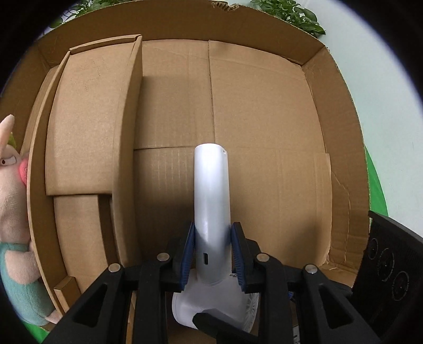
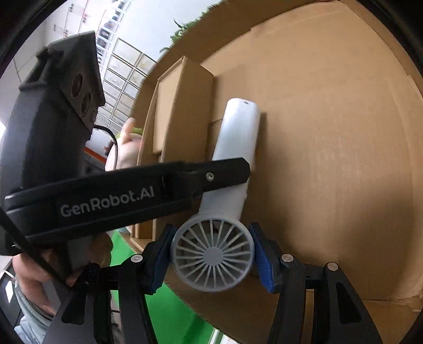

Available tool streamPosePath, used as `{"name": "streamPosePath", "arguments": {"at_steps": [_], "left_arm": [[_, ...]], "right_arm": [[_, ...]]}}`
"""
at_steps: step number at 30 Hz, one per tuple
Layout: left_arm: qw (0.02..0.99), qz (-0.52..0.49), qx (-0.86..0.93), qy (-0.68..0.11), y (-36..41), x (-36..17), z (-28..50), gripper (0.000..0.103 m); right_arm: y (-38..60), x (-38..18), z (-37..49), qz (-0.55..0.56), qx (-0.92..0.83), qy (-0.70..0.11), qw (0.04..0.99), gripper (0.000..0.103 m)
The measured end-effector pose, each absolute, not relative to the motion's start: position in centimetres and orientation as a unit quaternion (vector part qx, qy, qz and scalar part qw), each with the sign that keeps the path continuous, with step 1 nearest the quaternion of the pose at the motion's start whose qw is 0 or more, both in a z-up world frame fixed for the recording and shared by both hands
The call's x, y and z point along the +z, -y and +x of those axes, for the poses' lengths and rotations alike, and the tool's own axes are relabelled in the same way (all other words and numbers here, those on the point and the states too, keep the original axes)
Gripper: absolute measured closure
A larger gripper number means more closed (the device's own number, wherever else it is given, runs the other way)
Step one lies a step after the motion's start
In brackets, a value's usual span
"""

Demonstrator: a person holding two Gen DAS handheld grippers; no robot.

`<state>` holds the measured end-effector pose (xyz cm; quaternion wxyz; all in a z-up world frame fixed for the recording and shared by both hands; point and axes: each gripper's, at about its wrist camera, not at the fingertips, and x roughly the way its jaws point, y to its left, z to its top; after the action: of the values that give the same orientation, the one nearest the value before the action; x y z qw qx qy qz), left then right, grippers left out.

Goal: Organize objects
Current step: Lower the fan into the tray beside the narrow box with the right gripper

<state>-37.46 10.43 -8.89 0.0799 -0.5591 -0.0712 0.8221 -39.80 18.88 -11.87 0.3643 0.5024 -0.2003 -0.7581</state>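
Note:
A white handheld fan is held over the open cardboard box. My left gripper is shut on the fan's handle, which points out over the box floor. My right gripper is shut on the fan's round grilled head. In the right wrist view the handle points away into the box, and the left gripper's black finger crosses over it. A pink plush toy in a teal shirt leans against the outside of the box's left wall.
Inside the box, a flat cardboard insert stands along the left side. Green cloth covers the table under the box. Potted plants stand behind the box. The other gripper's black body shows at the right.

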Motion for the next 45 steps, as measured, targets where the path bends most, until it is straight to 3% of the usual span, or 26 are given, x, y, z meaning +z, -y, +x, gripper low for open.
{"name": "streamPosePath", "arguments": {"at_steps": [7, 19, 29, 36, 39, 45], "left_arm": [[0.08, -0.568, 0.816, 0.07, -10.6, -8.7, -37.3, 0.076], [0.117, -0.506, 0.85, 0.087, -6.7, -3.4, -33.9, 0.067], [0.087, -0.509, 0.853, 0.076, -1.8, -5.7, -32.3, 0.067], [0.092, -0.512, 0.848, 0.098, -0.4, -7.5, -31.7, 0.06], [0.088, -0.512, 0.849, 0.097, -0.1, -7.8, -31.5, 0.06], [0.09, -0.517, 0.845, 0.104, 0.6, -8.0, -31.2, 0.06]], "right_arm": [[-19.5, -9.8, -39.3, 0.505, -0.784, 0.14, 0.332, 0.044], [-20.2, -10.7, -38.9, 0.503, -0.769, 0.188, 0.347, 0.058], [-16.5, -11.4, -39.6, 0.508, -0.756, 0.199, 0.361, 0.062], [-15.1, -12.0, -39.3, 0.506, -0.767, 0.236, 0.317, 0.064], [-14.4, -12.2, -40.0, 0.503, -0.773, 0.252, 0.293, 0.07], [-13.9, -11.9, -40.6, 0.517, -0.775, 0.243, 0.271, 0.07]]}}
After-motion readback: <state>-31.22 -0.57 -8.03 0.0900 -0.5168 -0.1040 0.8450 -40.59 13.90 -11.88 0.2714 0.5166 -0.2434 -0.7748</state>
